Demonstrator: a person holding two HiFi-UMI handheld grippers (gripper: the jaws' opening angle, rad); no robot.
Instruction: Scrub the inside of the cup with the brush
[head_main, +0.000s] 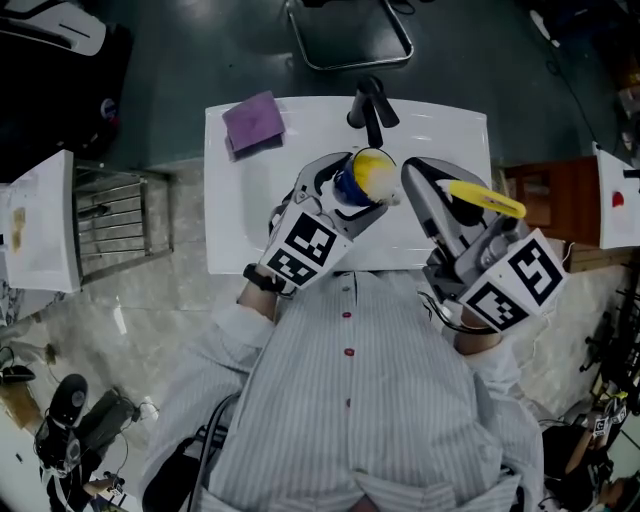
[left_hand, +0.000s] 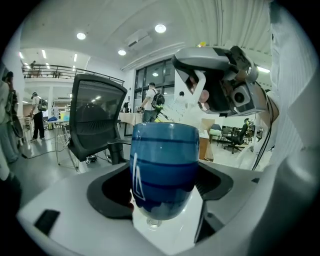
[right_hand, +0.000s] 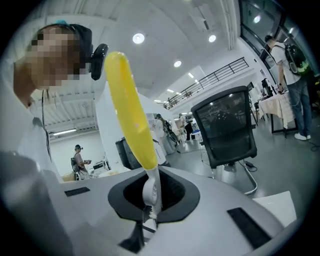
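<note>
My left gripper (head_main: 352, 192) is shut on a blue cup (head_main: 368, 176) whose inside looks yellow, held over the white sink (head_main: 232, 205). In the left gripper view the cup (left_hand: 164, 167) stands upright between the jaws of the gripper (left_hand: 162, 202). My right gripper (head_main: 452, 198) is shut on a brush with a long yellow handle (head_main: 488, 198), to the right of the cup and apart from it. In the right gripper view the yellow brush (right_hand: 129, 112) rises from the gripper (right_hand: 150, 200), clamped at its white end. The right gripper (left_hand: 220, 80) also shows beyond the cup.
A purple cloth (head_main: 254, 122) lies at the sink's far left corner. A black faucet (head_main: 370, 104) stands at the far edge. A wire rack (head_main: 120, 222) sits left of the sink, and a chair base (head_main: 350, 40) stands beyond it.
</note>
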